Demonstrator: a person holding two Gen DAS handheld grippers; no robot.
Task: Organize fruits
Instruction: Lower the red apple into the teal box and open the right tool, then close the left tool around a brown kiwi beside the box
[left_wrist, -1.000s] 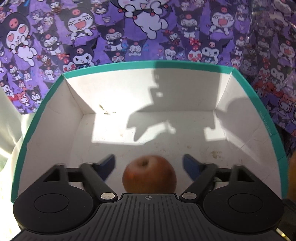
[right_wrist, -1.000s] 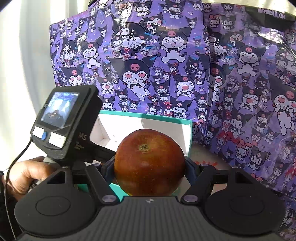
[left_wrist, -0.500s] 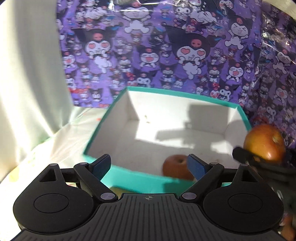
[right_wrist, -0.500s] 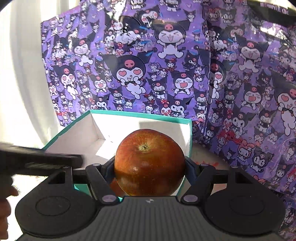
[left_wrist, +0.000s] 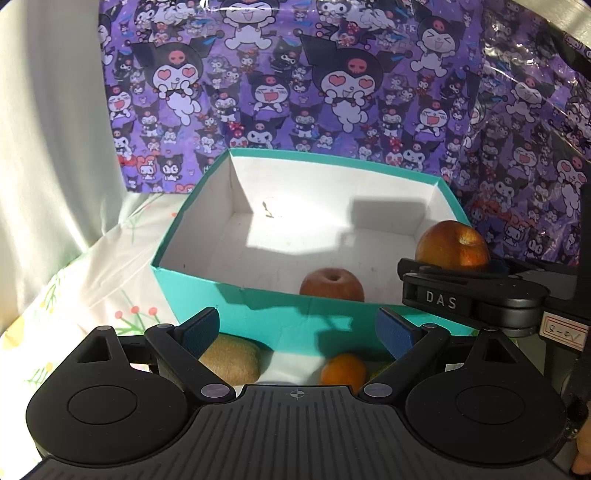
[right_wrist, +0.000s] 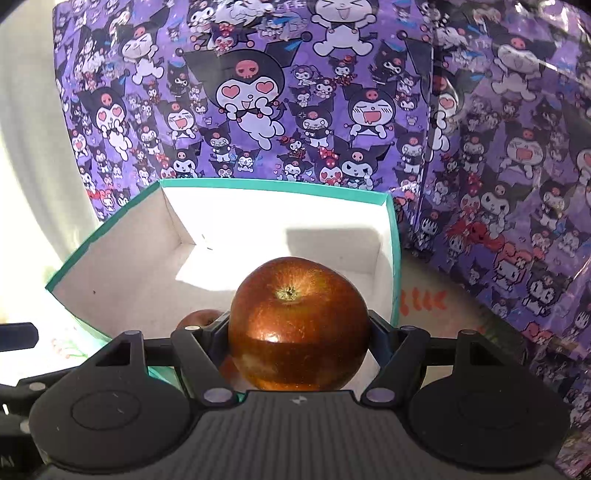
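Purple cartoon backdrop (left_wrist: 332, 92) behind teal box (left_wrist: 258, 306); one apple (left_wrist: 331, 283) inside at 5 o'clock. Right tongs (right_wrist: 299, 328) clench second apple (right_wrist: 299, 325), seemingly over the rim. Left tongs (left_wrist: 297, 328) spread, empty.

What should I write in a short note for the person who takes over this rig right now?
Left gripper: open, empty, in front of the teal box.
Right gripper: shut on an apple, at the box's right near corner.
Done: one apple in box.
Left: release the held apple into the box; then the kiwi and orange fruit outside the front wall.
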